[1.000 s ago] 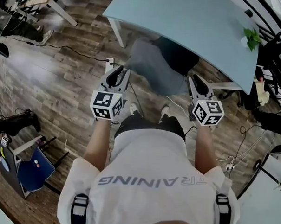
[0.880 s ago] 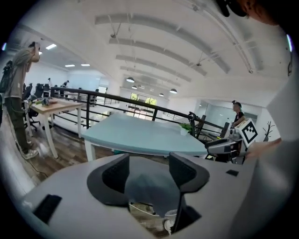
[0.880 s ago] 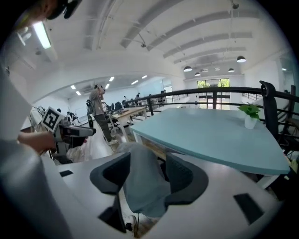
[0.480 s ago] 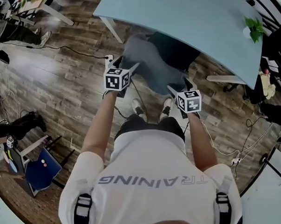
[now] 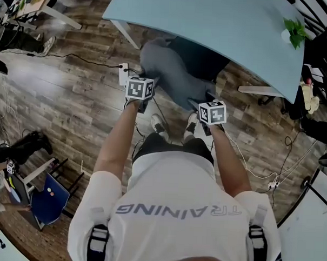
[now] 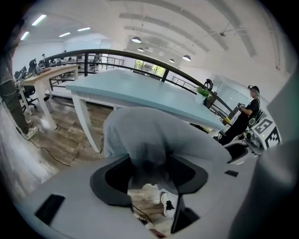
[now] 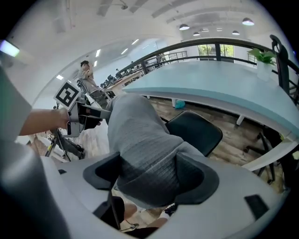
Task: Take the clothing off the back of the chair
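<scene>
The grey clothing point(image 5: 171, 73) is still draped over the back of the chair point(image 7: 196, 130). It hangs down both sides of the backrest and hides it completely, so only the black seat shows beyond it. The chair is tucked partly under the pale blue counter point(image 5: 211, 21), so the garment sits just in front of the counter's near edge. Nothing has been lifted yet, and we judge the task to be at its very start, at the grasp itself.

We hold the left gripper point(image 6: 149, 175) at one upper corner of the garment. Its jaws are closing, with a bunched fold of grey fabric between them. The fold narrows where it passes the dark pads, but we cannot see that they are pinching it firmly yet.

We hold the right gripper point(image 7: 149, 179) at the other upper corner. Its jaws are spread wide around a thick ribbed roll of the same fabric and are not clamped on it. In the head view both grippers angle downward onto the top of the backrest, one at each shoulder.

What is left, as we read it, is nearly everything. Both grips need to finish, then the clothing has to be raised clear of the backrest and drawn back, away from the counter and off the chair. The wooden floor point(image 5: 73, 96) around the chair is open on our side, so there is room to pull back.
</scene>
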Motion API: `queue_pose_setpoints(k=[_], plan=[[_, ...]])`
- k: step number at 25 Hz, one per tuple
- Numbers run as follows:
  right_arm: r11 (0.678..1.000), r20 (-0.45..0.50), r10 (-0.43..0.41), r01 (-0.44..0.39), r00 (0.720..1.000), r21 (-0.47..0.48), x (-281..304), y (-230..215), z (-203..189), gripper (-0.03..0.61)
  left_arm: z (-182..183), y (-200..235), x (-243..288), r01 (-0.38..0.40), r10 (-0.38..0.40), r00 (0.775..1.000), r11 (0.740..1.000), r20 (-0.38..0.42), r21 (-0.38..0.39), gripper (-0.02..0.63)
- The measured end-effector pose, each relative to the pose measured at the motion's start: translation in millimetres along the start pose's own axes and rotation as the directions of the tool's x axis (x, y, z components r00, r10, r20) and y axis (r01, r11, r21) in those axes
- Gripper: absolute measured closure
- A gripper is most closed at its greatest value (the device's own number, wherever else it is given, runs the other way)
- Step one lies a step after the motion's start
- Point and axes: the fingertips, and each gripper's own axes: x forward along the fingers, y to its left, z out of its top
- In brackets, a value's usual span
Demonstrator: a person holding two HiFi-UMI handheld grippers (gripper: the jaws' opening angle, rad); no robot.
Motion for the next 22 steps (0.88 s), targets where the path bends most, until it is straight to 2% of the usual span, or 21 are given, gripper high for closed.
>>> queue_pose_setpoints(k=[2,6,9,12,16,19,22], plan=[[0.998,-0.006,-0.014,0.014,1.000,-0.058,-1,0,-1,0.226,-3,-5,-1,0.003,-0.003,1.000,1.000,-0.012,-0.003,0.421],[0.990,0.014,-0.032,0.034,0.999,-0.136,-11,8,3,0.315,-2,-11,-4,-0.010,0.010,1.000,0.999,0.009,0.034,0.474],[0.990,0.056,-0.009,0.017,0.998,-0.141,-22,18,10,0.412,4,-18,-20,-0.006,0.003,0.997,0.999,0.073,0.043,0.490],[0.990,0.102,0.010,0.005,0.995,-0.144,-35,25,20,0.426,15,-25,-43,-0.009,0.001,0.988,0.999,0.157,0.051,0.495],[0.989,0.200,0.036,-0.006,0.979,-0.150,-61,34,56,0.430,36,-30,-83,-0.021,0.003,0.966,0.997,0.260,0.068,0.499],[0.987,0.283,0.055,-0.009,0.958,-0.163,-85,37,94,0.431,58,-34,-113,-0.029,-0.003,0.942,0.995,0.335,0.091,0.499],[0.981,0.364,0.072,0.000,0.929,-0.195,-109,45,132,0.431,84,-41,-145,-0.047,-0.005,0.909,0.992,0.416,0.114,0.500]])
